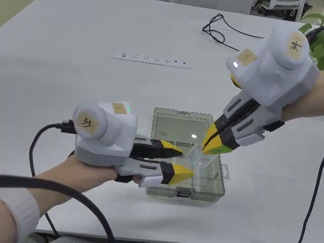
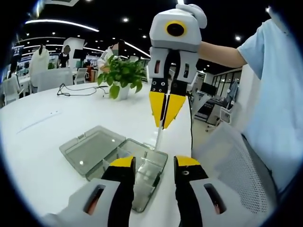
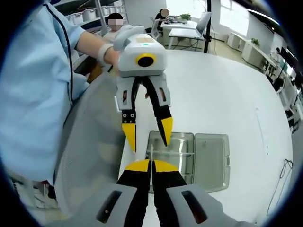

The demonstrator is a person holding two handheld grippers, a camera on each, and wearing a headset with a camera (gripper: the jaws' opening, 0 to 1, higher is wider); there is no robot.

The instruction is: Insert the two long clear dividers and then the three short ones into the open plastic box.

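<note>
Your left gripper (image 1: 183, 162) and right gripper (image 1: 206, 148) look the same. Each has a fat white body with a round end, dark grey jaws and yellow tips. Each round end has a tan sticker (image 1: 87, 123) with a black mark on it. A black cable (image 1: 30, 181) runs from the left one. You wear a light blue shirt (image 3: 33, 94) and a white ribbed cuff (image 1: 17, 212).

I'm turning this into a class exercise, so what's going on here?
A person holds a gripper in each hand over an open plastic box on a white table. The right gripper is shut on a clear divider, holding it upright above the box. The left gripper is open beside it, gripping nothing. How many dividers already sit inside is hard to tell.
</note>
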